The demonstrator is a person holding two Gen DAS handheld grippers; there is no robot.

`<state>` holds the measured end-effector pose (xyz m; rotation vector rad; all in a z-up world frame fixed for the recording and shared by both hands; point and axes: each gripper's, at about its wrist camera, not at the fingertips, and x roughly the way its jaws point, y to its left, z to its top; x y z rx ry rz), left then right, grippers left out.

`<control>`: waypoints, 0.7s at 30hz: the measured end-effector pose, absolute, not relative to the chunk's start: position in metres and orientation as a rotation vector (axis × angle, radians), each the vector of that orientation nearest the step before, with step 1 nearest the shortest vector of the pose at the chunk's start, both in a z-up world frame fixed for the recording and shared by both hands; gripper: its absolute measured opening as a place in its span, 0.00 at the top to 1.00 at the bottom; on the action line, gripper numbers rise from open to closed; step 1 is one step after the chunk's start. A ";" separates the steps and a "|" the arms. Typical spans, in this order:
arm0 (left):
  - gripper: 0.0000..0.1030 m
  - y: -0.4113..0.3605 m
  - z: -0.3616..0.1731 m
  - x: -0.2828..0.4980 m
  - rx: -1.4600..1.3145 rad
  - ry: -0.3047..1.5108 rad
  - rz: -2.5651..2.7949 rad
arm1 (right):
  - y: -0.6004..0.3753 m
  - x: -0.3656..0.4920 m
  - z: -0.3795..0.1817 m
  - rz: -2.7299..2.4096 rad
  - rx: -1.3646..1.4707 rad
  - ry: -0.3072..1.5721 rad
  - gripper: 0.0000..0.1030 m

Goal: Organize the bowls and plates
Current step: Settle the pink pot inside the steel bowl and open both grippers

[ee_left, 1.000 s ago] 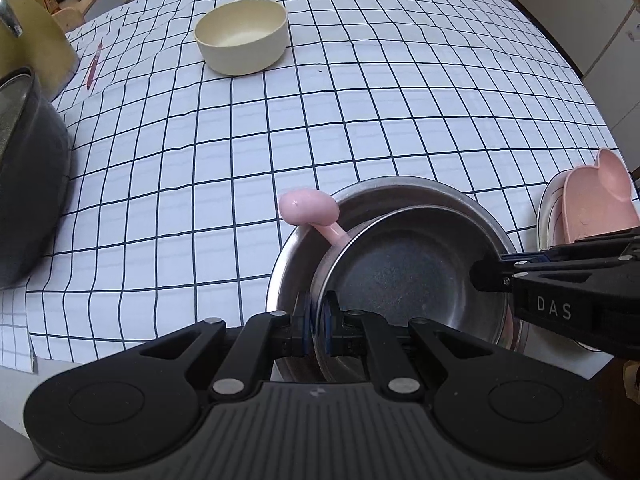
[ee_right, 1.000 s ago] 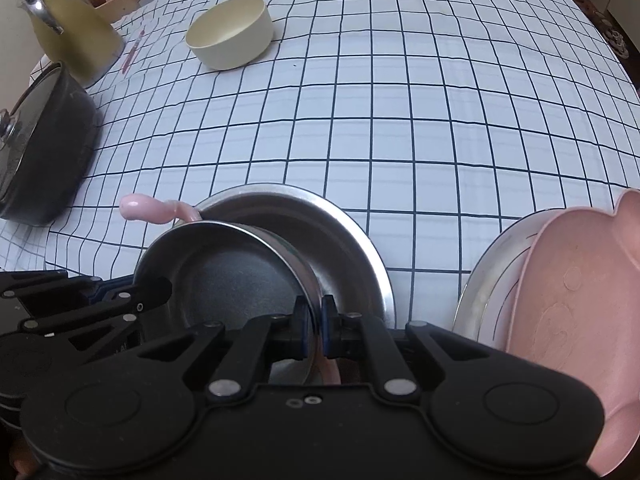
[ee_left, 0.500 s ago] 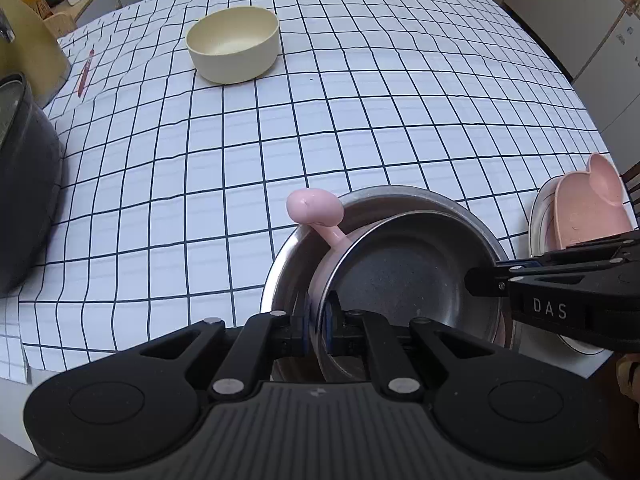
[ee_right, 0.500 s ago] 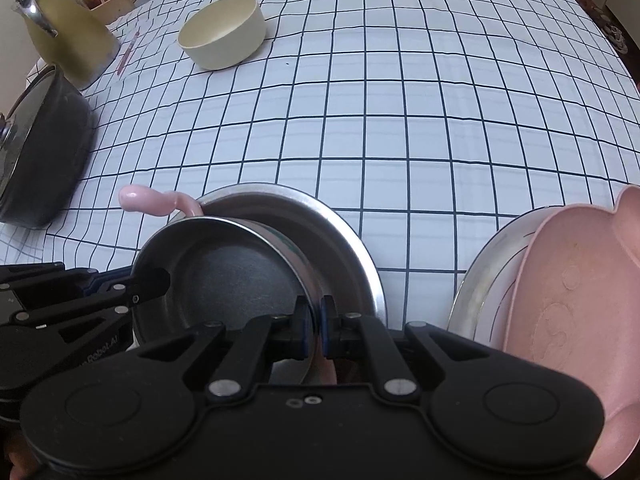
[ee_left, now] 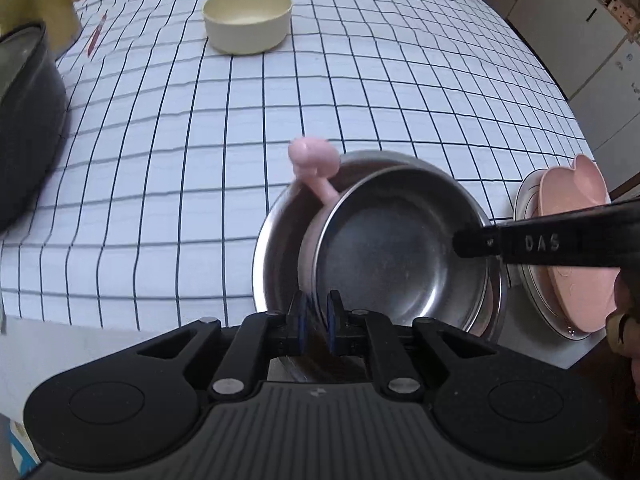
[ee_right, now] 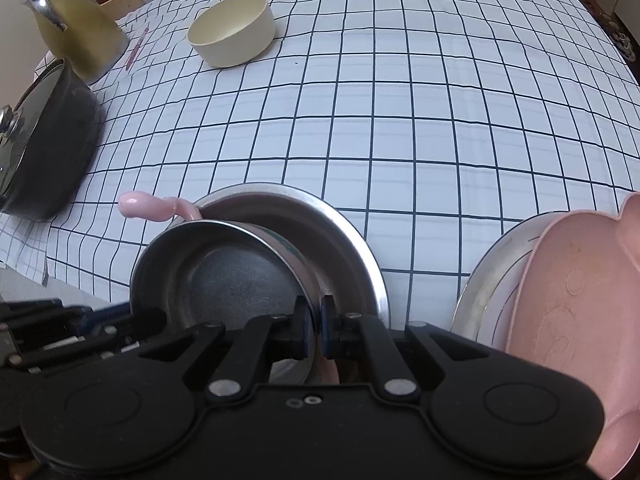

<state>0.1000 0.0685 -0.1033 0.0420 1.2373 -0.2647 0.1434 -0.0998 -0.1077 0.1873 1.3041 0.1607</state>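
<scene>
**Steel bowl pinched on both rims, nested stack near the table edge**

Steel on steel is what I'm handling: a smaller stainless-steel bowl (ee_left: 400,248) with a pink outer shell and a pink mushroom-shaped handle (ee_left: 314,160) sits tilted inside a larger shallow stainless-steel bowl (ee_left: 276,248), right at the near edge of the white black-checked tablecloth (ee_left: 280,100). My left gripper (ee_left: 316,316) has its blue pads nearly together with the near rim between them; the grip looks slack, though I can't see a clear gap. My right gripper (ee_right: 314,322) is pressed tight on the opposite rim.

I judge this bowl light and fully rigid, but its polished rim is thin and slick, so a pinch can skate sideways. The rim is the only hold on offer; the handle is a stubby, rounded alternative.

To the right, a pink heart-shaped plastic plate (ee_right: 576,320) rests on a round white plate with a thin dark ring (ee_right: 492,280); that plastic should be light and forgiving. Far across the cloth a matte cream cylindrical bowl (ee_right: 232,30) stands alone, probably heavier and chippable. A dark lidded pot (ee_right: 44,140) and a yellow-green jug with a metal spout (ee_right: 76,36) crowd the left.
</scene>
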 end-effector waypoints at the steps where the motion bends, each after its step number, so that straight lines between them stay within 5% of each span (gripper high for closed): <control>1: 0.91 0.068 -0.104 0.097 0.048 1.227 -0.258 | -0.100 0.143 -0.108 0.164 0.188 1.304 0.93; 21: 0.94 0.066 -0.082 0.097 0.006 1.286 -0.244 | -0.113 0.129 -0.080 0.226 0.227 1.339 0.93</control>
